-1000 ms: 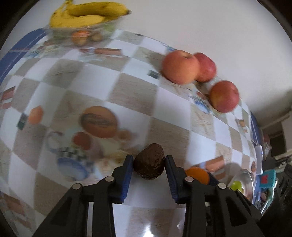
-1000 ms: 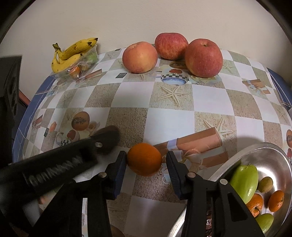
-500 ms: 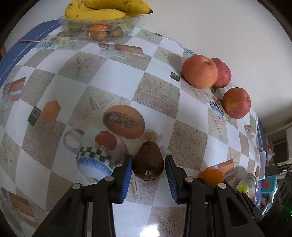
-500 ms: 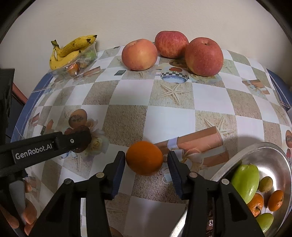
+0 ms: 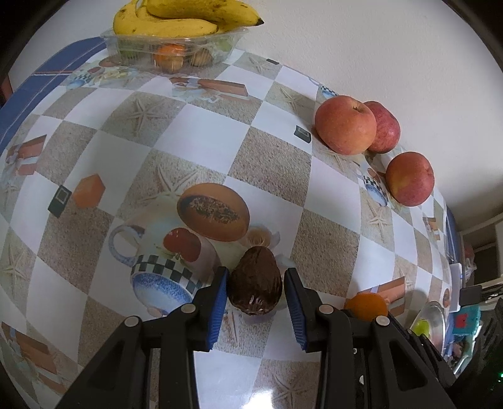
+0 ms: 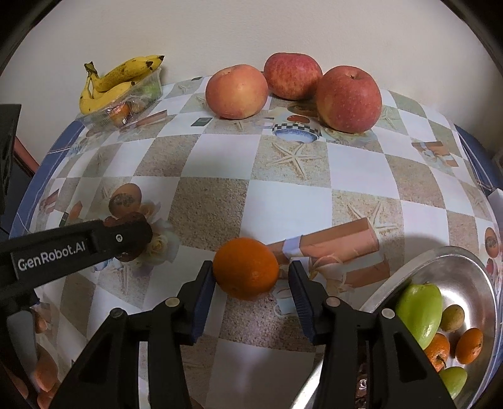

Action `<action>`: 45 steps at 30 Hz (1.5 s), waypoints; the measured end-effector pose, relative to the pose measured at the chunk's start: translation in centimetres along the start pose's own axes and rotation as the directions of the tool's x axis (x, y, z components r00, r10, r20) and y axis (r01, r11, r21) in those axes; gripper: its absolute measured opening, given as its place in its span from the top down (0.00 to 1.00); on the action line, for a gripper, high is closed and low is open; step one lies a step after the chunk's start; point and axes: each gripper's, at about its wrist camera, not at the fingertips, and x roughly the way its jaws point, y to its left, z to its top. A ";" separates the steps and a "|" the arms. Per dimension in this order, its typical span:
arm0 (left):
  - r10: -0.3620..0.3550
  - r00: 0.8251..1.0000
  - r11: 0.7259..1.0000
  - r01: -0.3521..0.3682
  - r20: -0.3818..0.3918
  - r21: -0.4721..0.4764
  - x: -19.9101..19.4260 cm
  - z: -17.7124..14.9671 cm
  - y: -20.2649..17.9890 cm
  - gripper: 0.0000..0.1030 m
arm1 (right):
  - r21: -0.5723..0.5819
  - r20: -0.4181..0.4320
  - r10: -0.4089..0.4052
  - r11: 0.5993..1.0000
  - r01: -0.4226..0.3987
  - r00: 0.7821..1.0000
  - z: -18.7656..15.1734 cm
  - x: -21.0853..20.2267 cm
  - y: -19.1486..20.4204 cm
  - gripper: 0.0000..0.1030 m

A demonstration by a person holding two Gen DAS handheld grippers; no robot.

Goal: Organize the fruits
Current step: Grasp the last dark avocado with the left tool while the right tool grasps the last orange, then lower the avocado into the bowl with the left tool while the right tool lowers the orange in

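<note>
Your left gripper (image 5: 255, 291) straddles a dark brown avocado (image 5: 254, 281) resting on the table (image 5: 201, 138); the left pad touches or nearly touches it, while a narrow gap shows at the right pad, so whether the jaws grip it cannot be told. Your right gripper (image 6: 250, 284) has its jaws partly open around an orange (image 6: 245, 268) on the table: the left pad meets the fruit, the right pad stands clear of it. Along the far edge by the wall lie three apples (image 6: 348, 98), close together. In the far left corner a clear tray (image 5: 176, 52) of small fruits carries bananas (image 5: 182, 19) on top. Near right, a metal bowl (image 6: 465, 267) holds green and orange fruits (image 6: 421, 306). In the right view, the left gripper's arm crosses the lower left beside the avocado.
</note>
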 end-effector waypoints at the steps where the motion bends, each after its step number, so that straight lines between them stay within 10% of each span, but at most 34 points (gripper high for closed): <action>1: 0.007 1.000 1.000 -0.007 0.001 0.006 0.1 0.0 -0.2 0.62 | 0.002 0.000 0.001 1.000 -0.001 1.000 0.0 0.0 0.0 0.52; 33: -0.053 0.995 0.997 0.049 0.085 0.053 -8.0 -5.6 -2.0 0.66 | -0.006 0.047 -0.021 1.000 0.022 0.999 -3.8 -8.3 1.0 0.61; 45: -0.072 0.995 0.977 0.058 0.064 0.205 -8.8 -9.0 -6.5 0.66 | 0.115 0.032 -0.062 0.992 0.058 0.998 -6.9 -11.0 -3.5 0.61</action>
